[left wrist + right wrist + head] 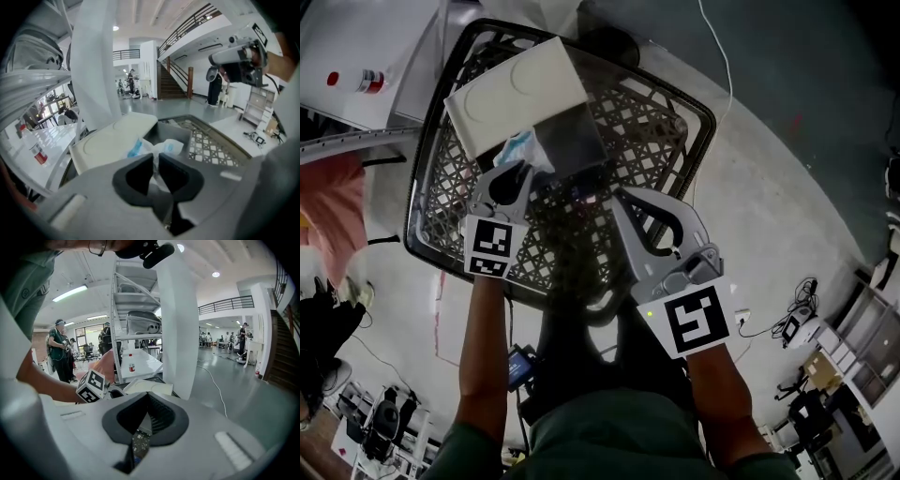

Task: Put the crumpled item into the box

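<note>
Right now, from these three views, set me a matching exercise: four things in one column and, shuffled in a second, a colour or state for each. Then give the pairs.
1. crumpled item
2. box lid
3. right gripper
4. basket

A. black lattice, under the box
B. jaws together, nothing between them
C. white and blue, pinched in the left gripper
D. white, lying open

Pairs: 1-C, 2-D, 3-B, 4-A

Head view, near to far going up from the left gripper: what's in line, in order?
left gripper → crumpled item → white box lid → far rim of the black basket
</note>
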